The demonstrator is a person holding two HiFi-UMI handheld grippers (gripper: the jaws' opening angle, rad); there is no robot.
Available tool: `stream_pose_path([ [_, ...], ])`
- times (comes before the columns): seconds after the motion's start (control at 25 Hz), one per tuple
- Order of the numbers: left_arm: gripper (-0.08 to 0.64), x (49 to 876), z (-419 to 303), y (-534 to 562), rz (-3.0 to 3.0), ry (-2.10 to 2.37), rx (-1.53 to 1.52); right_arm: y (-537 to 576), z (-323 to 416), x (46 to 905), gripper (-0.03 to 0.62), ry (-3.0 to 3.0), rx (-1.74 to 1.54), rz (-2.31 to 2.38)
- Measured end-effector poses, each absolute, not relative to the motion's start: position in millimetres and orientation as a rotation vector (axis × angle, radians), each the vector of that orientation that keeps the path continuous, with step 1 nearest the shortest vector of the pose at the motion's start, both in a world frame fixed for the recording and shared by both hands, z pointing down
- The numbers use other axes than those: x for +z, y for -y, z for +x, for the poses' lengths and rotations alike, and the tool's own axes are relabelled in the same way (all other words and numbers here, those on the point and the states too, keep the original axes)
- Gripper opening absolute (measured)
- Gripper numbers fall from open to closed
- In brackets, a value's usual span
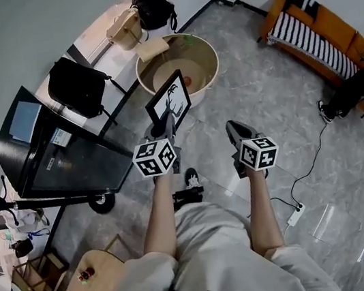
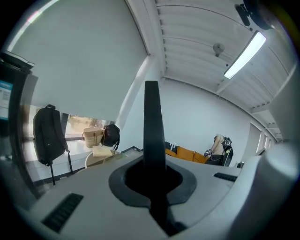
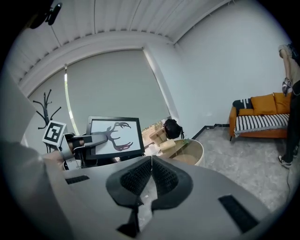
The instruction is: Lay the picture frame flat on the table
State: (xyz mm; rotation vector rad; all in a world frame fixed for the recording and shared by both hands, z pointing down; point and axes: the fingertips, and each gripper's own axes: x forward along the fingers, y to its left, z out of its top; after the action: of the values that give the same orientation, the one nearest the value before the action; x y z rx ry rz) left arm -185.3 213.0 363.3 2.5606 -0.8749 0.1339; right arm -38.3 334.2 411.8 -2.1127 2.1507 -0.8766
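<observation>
Between the left gripper's (image 1: 163, 129) jaws, which are pinched shut on its near side, stands the picture frame (image 1: 169, 100). It has a black border and a white sheet bearing a dark antler silhouette touched with red. That gripper's own view shows only the frame's thin black edge rising straight up from the pads, and its back is unseen. It is held upright in the air with its long side about level, facing the right gripper (image 3: 151, 159), whose jaws are pressed together on nothing. A round table (image 1: 210, 67) lies beyond the frame.
</observation>
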Motion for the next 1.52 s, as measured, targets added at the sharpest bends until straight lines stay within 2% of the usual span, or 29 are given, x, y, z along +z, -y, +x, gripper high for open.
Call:
stream_pose_path([
  [0.52,0.026,384,-124,-84,2.549,0.809,0.183,-214,22,432,0.033,-1.953,-0.926,-2.131],
  [0.88,0.026,413,-72,-58,2.496,0.793,0.221,-200,59,454,0.034,-1.974,-0.965,-2.138],
  [1.52,0.026,398,50,-47,2.359,1.109,0.056,-127,227,426,0.032,-2.285,-0.954,-1.864],
])
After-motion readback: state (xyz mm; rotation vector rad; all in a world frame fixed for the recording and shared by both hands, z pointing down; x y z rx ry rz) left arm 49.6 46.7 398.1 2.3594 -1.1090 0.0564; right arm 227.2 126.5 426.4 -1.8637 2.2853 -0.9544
